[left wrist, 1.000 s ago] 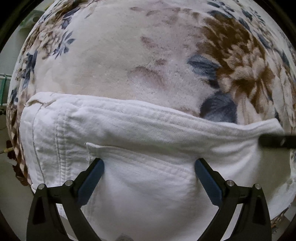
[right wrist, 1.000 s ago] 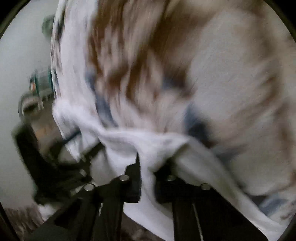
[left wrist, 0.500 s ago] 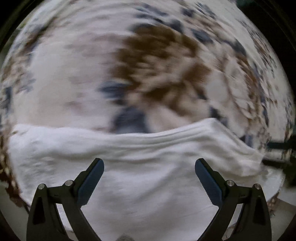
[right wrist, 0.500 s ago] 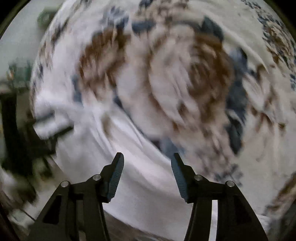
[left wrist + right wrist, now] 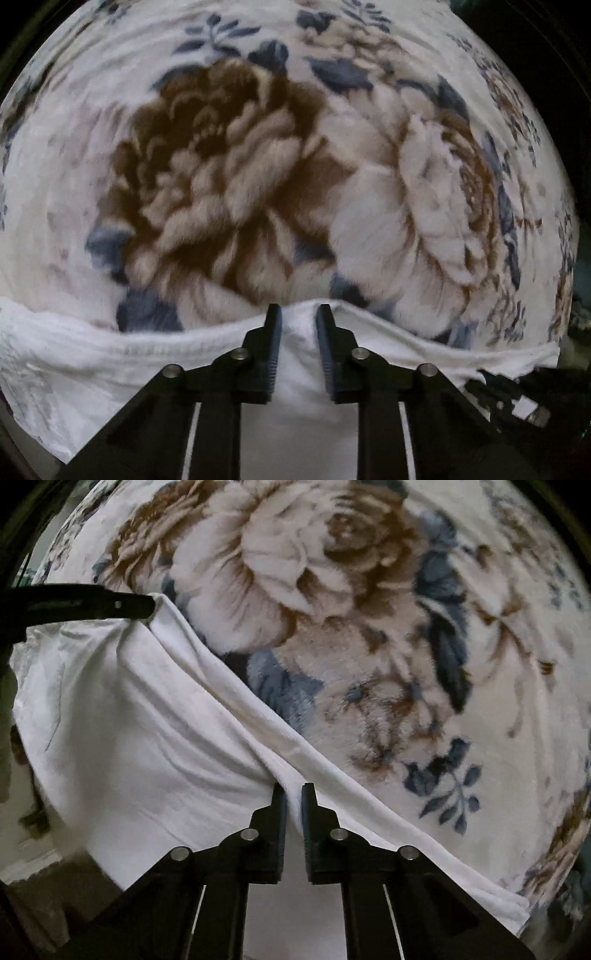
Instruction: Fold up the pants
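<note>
The left gripper [image 5: 298, 314] pinches the white pants' [image 5: 110, 354] top edge; the right gripper [image 5: 293, 794] clamps another fold. Both lie over a floral blanket [image 5: 258, 166].

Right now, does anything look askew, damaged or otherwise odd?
Nothing stands out. Both the left gripper and right gripper pinch the far edge of the white pants, which show loose creases but no damage, over the floral blanket.

Both the matte-black two-finger left gripper [image 5: 297, 314] and the matching matte-black right gripper [image 5: 293, 792] are showing ridged inner finger pads [image 5: 274, 354], round silver pivot screws [image 5: 240, 354] and angular black linkage arms [image 5: 155, 897] with pale slots.
</note>
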`<act>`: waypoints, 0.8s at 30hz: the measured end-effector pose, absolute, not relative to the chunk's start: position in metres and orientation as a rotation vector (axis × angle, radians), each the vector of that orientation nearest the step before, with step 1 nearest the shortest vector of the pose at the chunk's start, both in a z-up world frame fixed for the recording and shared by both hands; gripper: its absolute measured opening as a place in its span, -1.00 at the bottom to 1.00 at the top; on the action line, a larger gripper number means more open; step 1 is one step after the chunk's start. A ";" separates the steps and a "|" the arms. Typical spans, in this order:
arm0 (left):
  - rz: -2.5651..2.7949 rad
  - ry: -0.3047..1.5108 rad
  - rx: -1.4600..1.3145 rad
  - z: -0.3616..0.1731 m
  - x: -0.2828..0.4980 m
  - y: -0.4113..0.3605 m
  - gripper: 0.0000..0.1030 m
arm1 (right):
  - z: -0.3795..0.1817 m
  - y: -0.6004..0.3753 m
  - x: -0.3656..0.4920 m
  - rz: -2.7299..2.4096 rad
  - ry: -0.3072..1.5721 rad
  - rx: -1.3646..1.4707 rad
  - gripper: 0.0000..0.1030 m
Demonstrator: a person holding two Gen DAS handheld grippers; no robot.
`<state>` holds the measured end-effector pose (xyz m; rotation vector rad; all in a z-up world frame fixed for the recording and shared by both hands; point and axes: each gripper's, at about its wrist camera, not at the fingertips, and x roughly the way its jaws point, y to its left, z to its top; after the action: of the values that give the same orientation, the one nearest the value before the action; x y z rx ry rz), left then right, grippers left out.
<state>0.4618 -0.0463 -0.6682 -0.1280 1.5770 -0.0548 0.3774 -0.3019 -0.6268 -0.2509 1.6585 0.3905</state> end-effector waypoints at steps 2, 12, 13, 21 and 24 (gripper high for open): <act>-0.041 1.574 -0.131 -0.667 0.473 -0.051 -0.68 | -0.626 -0.310 0.381 0.361 1.658 -0.189 -0.88; -0.100 1.516 -0.040 -0.603 0.479 -0.060 0.67 | -0.598 -0.448 0.395 0.206 1.618 0.340 0.57; -0.126 1.512 -0.031 -0.598 0.473 -0.068 0.82 | -0.589 -0.476 0.385 0.145 1.576 0.454 0.60; -0.273 1.686 0.040 -0.625 0.388 -0.151 0.83 | -0.561 -0.655 0.188 -0.491 1.277 1.017 0.60; -0.290 1.714 0.081 -0.643 0.370 -0.184 0.83 | -0.580 -0.699 0.126 -0.611 1.201 1.106 0.60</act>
<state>0.3695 -0.1844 -0.6431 0.0808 1.7145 -0.2896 0.1262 -0.6990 -0.5796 1.1061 1.2009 -0.6113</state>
